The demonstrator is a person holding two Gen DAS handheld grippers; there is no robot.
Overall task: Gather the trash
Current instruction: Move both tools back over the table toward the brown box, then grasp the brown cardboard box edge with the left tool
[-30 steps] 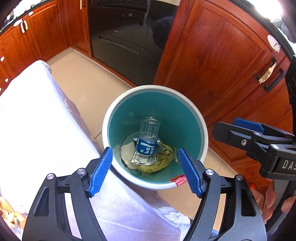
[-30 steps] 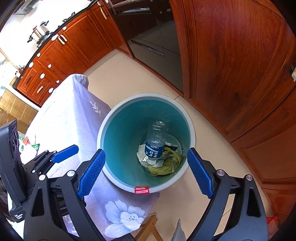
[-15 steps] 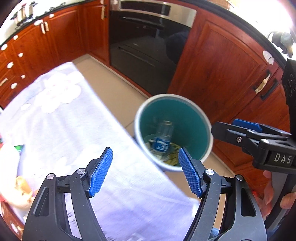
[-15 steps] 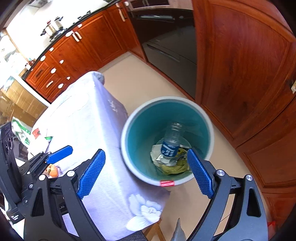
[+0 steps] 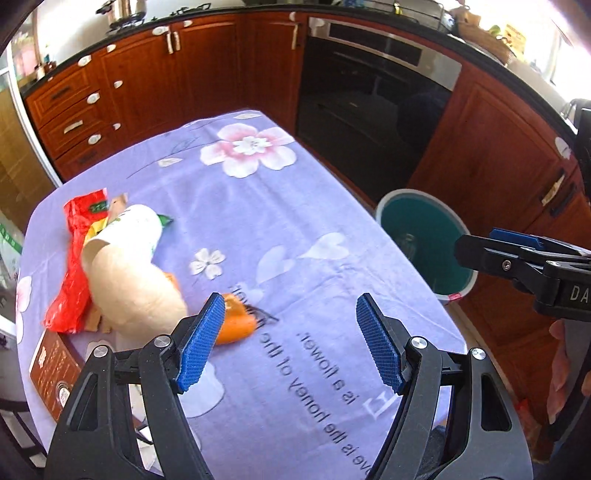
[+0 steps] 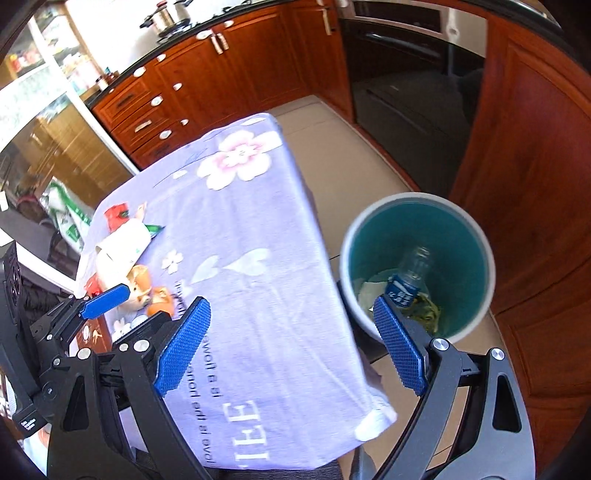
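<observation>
A teal bin (image 6: 417, 266) with a white rim stands on the floor beside the table and holds a clear plastic bottle (image 6: 408, 278) and crumpled scraps. On the lilac flowered tablecloth (image 5: 280, 229) lies trash: a cream paper cup (image 5: 125, 266), a red wrapper (image 5: 77, 258), an orange peel piece (image 5: 232, 321) and a brown packet (image 5: 51, 373). My left gripper (image 5: 291, 339) hangs open over the cloth, just right of the orange piece, nothing between its blue pads. My right gripper (image 6: 291, 347) is open and empty above the table's corner, with the bin behind its right pad.
Red-brown wooden cabinets (image 5: 155, 81) and a black oven (image 5: 369, 103) ring the room. The beige floor (image 6: 343, 162) runs between table and cabinets. Pots (image 6: 170, 14) stand on the far counter. A hand (image 5: 565, 373) shows at the right edge.
Both grippers have swung left and up, away from above the bin and over the table. The bin has slid right in both views, and the table's trash has come into sight.
</observation>
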